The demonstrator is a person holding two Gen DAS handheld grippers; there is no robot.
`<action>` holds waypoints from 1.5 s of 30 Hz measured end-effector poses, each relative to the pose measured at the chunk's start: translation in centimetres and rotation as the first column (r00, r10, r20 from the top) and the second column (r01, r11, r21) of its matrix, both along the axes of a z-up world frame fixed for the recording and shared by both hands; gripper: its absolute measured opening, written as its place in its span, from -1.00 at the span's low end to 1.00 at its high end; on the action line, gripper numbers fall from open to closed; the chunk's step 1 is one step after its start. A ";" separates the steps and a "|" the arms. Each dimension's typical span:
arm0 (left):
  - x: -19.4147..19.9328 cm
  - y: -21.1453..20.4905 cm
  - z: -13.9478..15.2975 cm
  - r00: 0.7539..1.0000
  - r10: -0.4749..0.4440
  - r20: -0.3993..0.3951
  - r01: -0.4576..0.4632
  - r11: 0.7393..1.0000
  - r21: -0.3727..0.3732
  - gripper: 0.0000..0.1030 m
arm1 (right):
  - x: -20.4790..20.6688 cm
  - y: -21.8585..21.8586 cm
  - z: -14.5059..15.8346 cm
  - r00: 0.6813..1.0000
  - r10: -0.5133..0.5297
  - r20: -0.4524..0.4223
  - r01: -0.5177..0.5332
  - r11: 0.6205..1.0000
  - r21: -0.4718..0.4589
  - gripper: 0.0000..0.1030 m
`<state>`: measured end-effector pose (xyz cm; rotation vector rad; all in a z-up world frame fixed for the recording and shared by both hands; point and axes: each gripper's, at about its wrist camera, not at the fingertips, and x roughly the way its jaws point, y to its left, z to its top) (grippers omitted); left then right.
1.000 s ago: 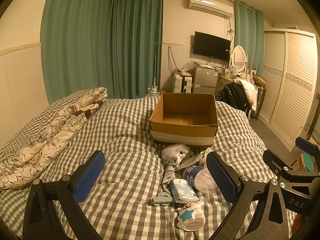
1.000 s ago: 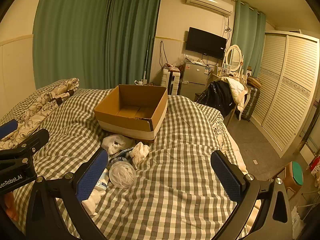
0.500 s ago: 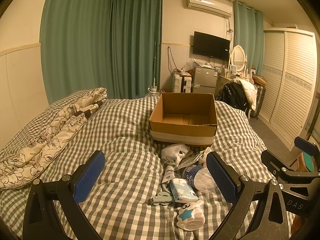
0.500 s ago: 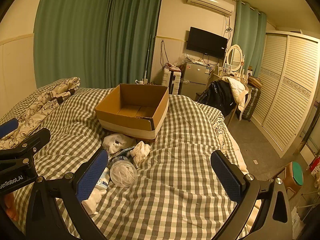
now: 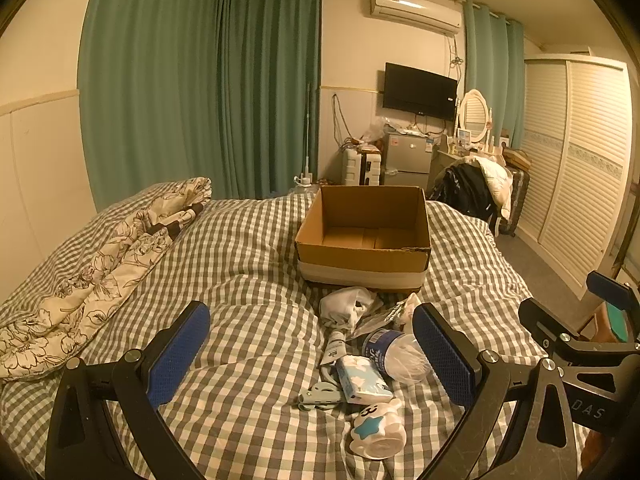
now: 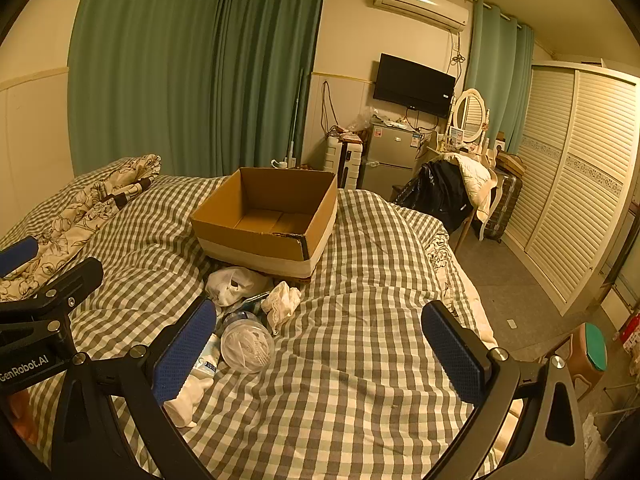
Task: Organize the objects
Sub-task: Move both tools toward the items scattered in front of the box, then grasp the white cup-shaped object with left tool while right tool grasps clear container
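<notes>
1. Two grippers are hovering above a checked bedspread [image 5: 248, 264]; neither is touching anything.
2. Left gripper [image 5: 312, 354]: its blue-padded fingers [image 5: 178, 354] are standing spread wide, with nothing between them. Below the gap, a clutter of small objects is lying on the bedspread.
3. Right gripper [image 6: 320, 354]: its jaws are likewise standing wide apart and holding nothing; bare checked cloth is showing below the gap, and its left pad is overlapping the clutter in the view.
4. Cardboard box [image 5: 364, 236]: it is sitting open-topped on the bedspread toward the foot edge of the bed, its floor showing bare, with a pale band around its base.
5. Clutter, lying just in front of the box's near wall:
   - a crumpled white cloth [image 5: 346, 304] is lying nearest the box;
   - a clear plastic bottle [image 5: 394, 354] is lying on its side, beside a crumpled tissue [image 6: 282, 304];
   - a pale blue tissue packet [image 5: 362, 378] is resting against the bottle, with a small tube [image 5: 332, 350] just beyond it;
   - a white mug with a blue star [image 5: 376, 432] is lying tipped over, nearest the camera;
   - a small grey-green item [image 5: 320, 394] is lying beside the packet; its kind cannot be told.
6. Floral quilt [image 5: 92, 276]: it is lying bunched along the bed's left edge, well apart from the clutter.
</notes>
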<state>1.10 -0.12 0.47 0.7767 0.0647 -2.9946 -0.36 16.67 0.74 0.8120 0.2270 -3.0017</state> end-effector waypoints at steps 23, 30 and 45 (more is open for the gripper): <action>0.8 1.9 -1.4 0.998 -0.001 0.064 0.002 1.000 -0.016 0.98 | 2.1 1.4 1.4 0.999 0.010 -0.035 -0.010 1.000 0.006 0.99; 0.0 3.2 -6.3 0.979 -0.021 0.203 0.026 0.999 -0.019 0.81 | 1.4 2.4 -1.8 0.999 0.007 0.045 -0.008 1.000 0.017 0.99; -3.0 5.4 -14.2 0.913 -0.114 0.393 0.105 0.993 0.045 0.02 | -0.9 4.5 -6.0 0.988 -0.001 0.155 0.006 1.000 -0.028 0.99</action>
